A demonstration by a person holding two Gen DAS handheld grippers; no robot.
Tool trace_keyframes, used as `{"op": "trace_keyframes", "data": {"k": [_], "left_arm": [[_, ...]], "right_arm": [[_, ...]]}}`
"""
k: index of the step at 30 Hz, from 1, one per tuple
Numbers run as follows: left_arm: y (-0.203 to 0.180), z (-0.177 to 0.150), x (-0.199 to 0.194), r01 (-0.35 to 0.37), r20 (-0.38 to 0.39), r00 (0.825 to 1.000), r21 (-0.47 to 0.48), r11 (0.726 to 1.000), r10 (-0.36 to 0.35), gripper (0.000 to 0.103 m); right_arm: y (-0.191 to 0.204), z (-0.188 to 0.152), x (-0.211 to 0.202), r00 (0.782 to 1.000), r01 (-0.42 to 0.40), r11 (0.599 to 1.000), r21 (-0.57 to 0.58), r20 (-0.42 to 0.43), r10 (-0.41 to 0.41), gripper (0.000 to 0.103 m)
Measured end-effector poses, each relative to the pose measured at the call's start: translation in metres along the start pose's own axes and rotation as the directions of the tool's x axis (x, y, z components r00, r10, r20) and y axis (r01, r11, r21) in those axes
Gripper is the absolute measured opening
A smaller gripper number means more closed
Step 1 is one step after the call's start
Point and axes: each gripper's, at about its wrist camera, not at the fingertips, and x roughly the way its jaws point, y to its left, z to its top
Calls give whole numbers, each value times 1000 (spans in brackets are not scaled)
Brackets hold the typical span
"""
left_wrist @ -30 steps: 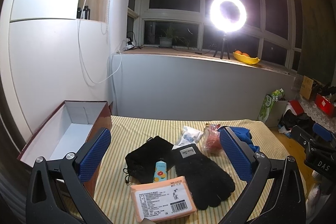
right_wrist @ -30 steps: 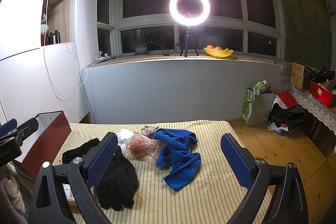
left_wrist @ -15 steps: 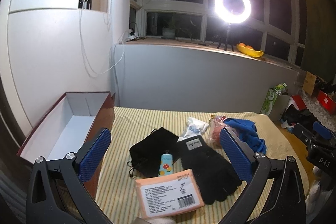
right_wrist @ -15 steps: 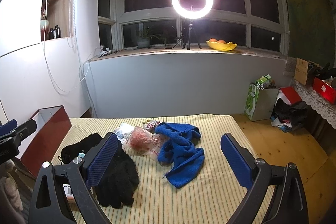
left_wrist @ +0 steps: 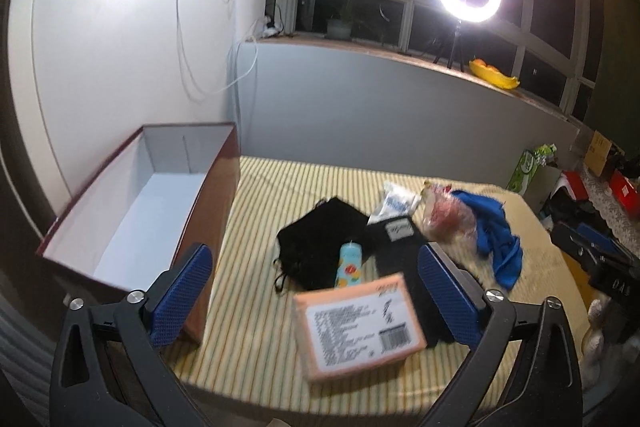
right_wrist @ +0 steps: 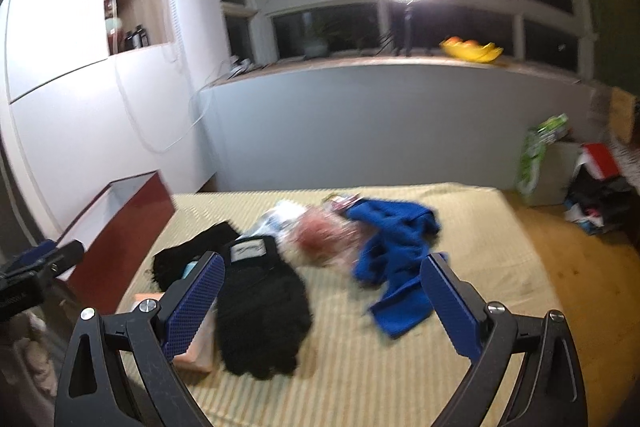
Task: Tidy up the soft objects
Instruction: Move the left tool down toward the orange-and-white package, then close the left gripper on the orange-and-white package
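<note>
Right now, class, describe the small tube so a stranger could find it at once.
Start at the open red box left of the striped cloth. Right of it lies a black pouch; the tube rests on its near edge, the only pale blue thing with an orange fruit print.

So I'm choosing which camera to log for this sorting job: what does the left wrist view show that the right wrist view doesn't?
Only the left wrist view shows the white inside of the open box, the label face of the orange packet and the small tube. Only the right wrist view shows the whole black glove and the wooden floor. Both show the blue cloth, the black pouch and an open hand-held gripper holding nothing: left, right.
</note>
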Motion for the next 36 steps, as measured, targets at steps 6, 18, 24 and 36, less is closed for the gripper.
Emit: {"op": "trace_keyframes", "data": {"k": [6, 18, 24, 36], "left_arm": [[14, -28, 14, 26, -125, 992, -39, 999, -31, 83], [22, -61, 41, 102, -292, 948, -96, 990, -126, 73], [22, -64, 59, 155, -344, 919, -137, 978, -193, 71], [19, -64, 83, 237, -408, 864, -184, 954, -294, 61]], "right_arm": [[14, -6, 25, 980, -146, 989, 6, -134, 146, 93], [50, -25, 83, 859, -326, 943, 72, -393, 327, 70], [57, -28, 103, 804, -355, 926, 126, -464, 371, 58], [67, -38, 135, 713, -367, 904, 221, -557, 426, 43]]}}
